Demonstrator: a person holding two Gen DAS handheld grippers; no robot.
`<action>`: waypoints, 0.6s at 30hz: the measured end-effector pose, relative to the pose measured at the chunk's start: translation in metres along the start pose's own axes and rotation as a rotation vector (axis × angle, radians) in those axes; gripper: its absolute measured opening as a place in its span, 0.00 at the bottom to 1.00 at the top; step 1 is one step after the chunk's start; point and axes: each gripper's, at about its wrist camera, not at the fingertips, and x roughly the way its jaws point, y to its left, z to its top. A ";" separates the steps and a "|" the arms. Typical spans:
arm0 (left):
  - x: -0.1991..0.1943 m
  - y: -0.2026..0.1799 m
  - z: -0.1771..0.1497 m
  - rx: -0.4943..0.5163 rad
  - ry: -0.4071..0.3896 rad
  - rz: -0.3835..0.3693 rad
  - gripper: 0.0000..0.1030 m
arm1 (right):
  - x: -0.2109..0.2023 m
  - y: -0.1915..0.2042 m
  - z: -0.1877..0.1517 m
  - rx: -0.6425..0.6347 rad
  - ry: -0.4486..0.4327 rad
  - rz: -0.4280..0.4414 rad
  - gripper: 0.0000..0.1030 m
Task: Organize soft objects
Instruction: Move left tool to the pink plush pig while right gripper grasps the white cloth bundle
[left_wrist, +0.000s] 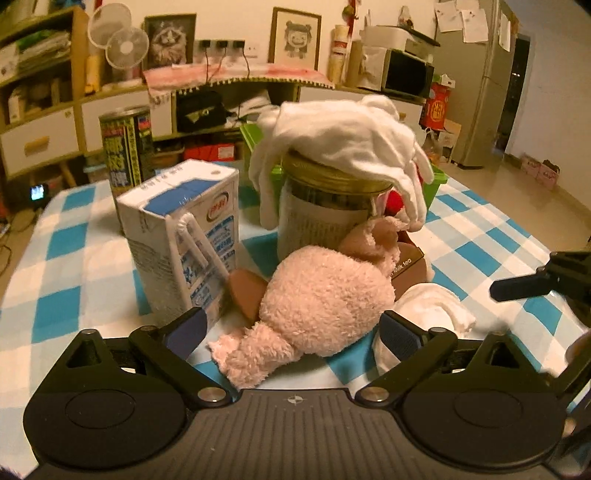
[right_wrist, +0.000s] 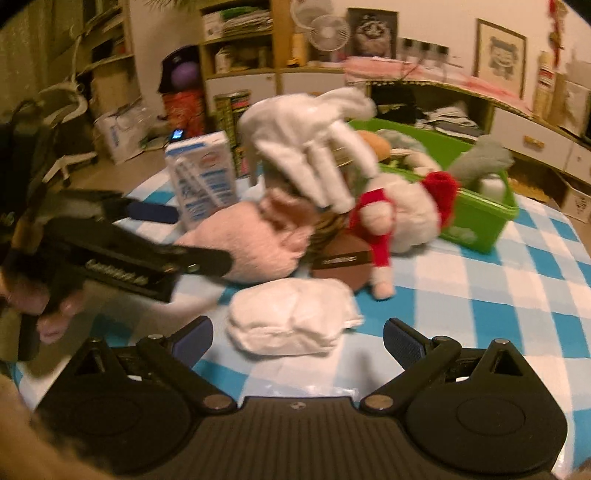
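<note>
We see a pink plush toy (left_wrist: 325, 295) in the middle of the table (left_wrist: 517, 240), soft and light. Our left gripper (left_wrist: 295, 332) is wide open around it (not squeezing). Our right gripper (right_wrist: 299, 338) is open at the squashy white cloth bundle (right_wrist: 291, 317); we grab its middle.

left wrist cam sits low over the table (left_wrist: 74, 236), tilted down, right up close on the pink plush (left_wrist: 325, 299), right wrist cam looks from further right at the white bundle (right_wrist: 291, 317), both share plush, milk carton (left_wrist: 181, 236), glove-covered jar (left_wrist: 325, 206)
</note>
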 end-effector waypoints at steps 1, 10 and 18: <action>0.002 0.001 0.000 -0.007 0.010 -0.009 0.89 | 0.003 0.002 0.000 -0.005 0.005 -0.001 0.67; 0.001 -0.007 -0.001 -0.015 0.063 -0.120 0.74 | 0.020 -0.005 0.000 0.008 0.027 -0.070 0.67; -0.013 -0.021 -0.002 0.000 0.091 -0.224 0.71 | 0.004 -0.029 -0.008 0.034 0.020 -0.098 0.67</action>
